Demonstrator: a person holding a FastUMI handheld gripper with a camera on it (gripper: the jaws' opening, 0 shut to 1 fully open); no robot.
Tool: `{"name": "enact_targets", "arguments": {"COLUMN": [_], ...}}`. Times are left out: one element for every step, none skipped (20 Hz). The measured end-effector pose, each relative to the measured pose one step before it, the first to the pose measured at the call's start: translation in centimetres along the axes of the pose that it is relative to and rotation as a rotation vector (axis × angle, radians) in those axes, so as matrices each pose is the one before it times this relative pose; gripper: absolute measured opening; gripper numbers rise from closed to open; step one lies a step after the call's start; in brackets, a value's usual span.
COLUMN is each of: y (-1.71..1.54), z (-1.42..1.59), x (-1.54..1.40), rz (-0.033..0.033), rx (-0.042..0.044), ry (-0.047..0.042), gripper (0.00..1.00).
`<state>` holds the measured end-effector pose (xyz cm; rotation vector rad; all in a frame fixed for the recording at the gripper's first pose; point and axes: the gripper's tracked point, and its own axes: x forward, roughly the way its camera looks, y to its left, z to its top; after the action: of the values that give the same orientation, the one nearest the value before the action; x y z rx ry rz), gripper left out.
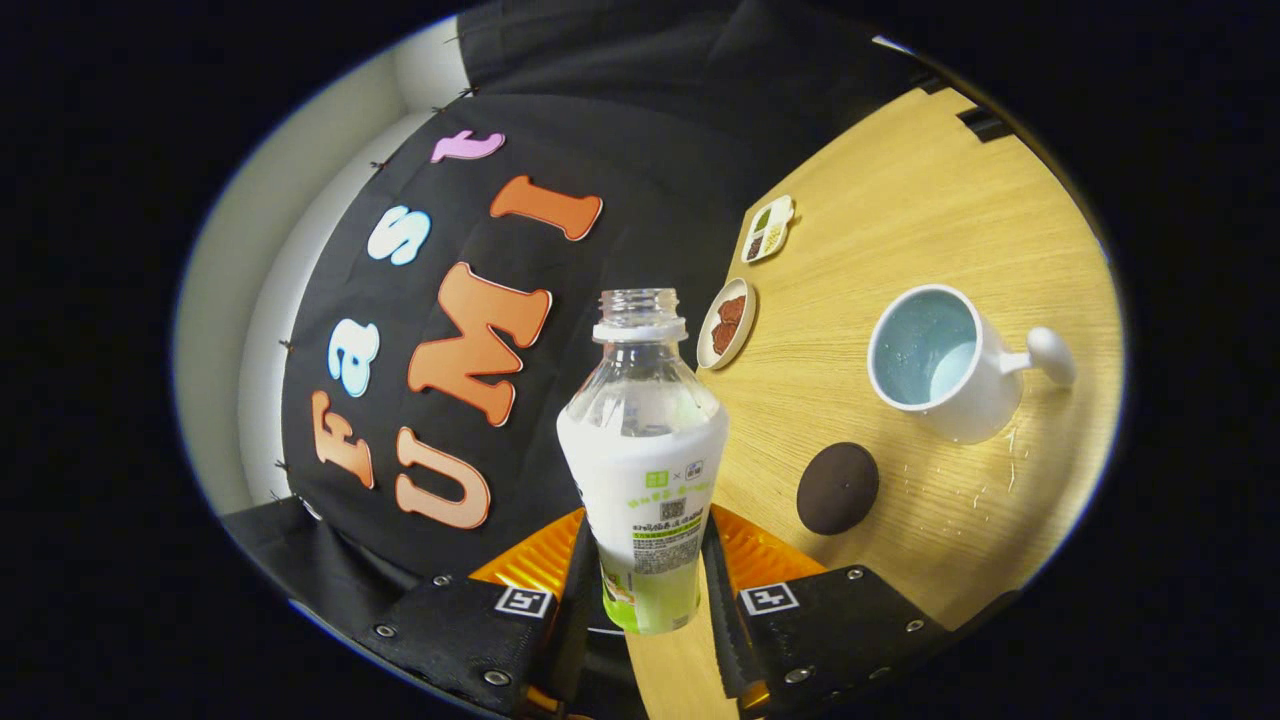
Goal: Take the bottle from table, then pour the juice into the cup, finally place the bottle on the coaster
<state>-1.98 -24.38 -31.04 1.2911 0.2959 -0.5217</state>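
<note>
Tilted, close above the wooden table (900, 240).

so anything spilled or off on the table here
Yes: pale droplets and streaks lie on the wooden table beside the white cup, looking like spilled juice. The uncapped bottle sits gripped between the gripper fingers.

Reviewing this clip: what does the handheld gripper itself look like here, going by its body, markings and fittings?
The gripper has two black, blocky finger mounts, each fastened with silver screws and carrying a square black-and-white fiducial tag. Behind them, ribbed orange parts fan out on both sides. The inner faces of the fingers are ridged.
</note>
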Motion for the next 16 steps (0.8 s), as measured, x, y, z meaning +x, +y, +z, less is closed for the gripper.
{"name": "enact_targets", "arguments": {"y": [-0.185, -0.261, -0.308, -0.063, 0.220, 0.198, 0.228, 0.124, 0.130, -0.008, -0.157, -0.070, 0.053, 0.129, 0.235, 0.230], "z": [0.144, 0.088, 0.033, 0.019, 0.009, 0.068, -0.028, 0.031, -0.156, -0.202, -0.179, -0.016, 0.040, 0.061, 0.043, 0.053], "x": [0.139, 0.159, 0.210, -0.002, -0.180, -0.011, 0.018, 0.092, 0.086, 0.006, -0.326, -0.077, 0.033, -0.171, -0.070, -0.245], "rz": [-0.00343, -0.00424, 0.00341, 0.00548, 0.00514, 0.00814, 0.00964, 0.00517, 0.00470, 0.00231, -0.00476, -0.00096, 0.00203, 0.00305, 0.00731, 0.00730], "rx": [0.02541, 0.02689, 0.02350, 0.02711, 0.03200, 0.03291, 0.03144, 0.03166, 0.02509, 0.01802, 0.01450, 0.01416, 0.01727, 0.02000, 0.01898, 0.01841], "ry": [-0.00265, 0.00036, -0.00085, 0.00120, -0.00066, -0.00165, -0.00132, 0.00146, 0.00377, 0.00677, 0.00355, 0.00029, 0.00118, 0.00016, -0.00207, -0.00281], "gripper": [0.54, 0.53, 0.54, 0.54, 0.54, 0.54, 0.53, 0.53, 0.53, 0.53, 0.53, 0.53, 0.53, 0.54, 0.53, 0.54]}}
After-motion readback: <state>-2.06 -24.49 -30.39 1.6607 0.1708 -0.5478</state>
